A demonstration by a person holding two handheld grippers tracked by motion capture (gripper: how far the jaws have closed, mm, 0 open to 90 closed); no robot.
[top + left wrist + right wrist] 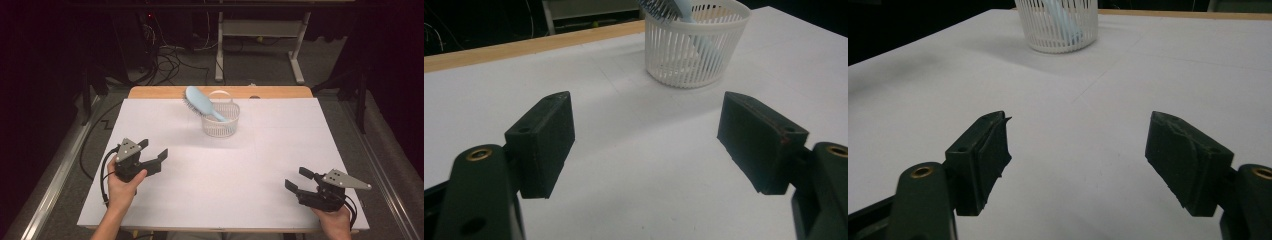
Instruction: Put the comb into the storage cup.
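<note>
- Brush (201,103): one, light blue; handle down in the basket, hidden behind its slats; head leans out over the rim.
- Basket (220,125): one, white, far-centre on the table (280,165).
- Left gripper (153,155), right gripper (295,179): jaws apart, empty.
- Writing: none legible.

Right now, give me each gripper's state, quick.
Left gripper: open, holding nothing.
Right gripper: open, holding nothing.
</note>
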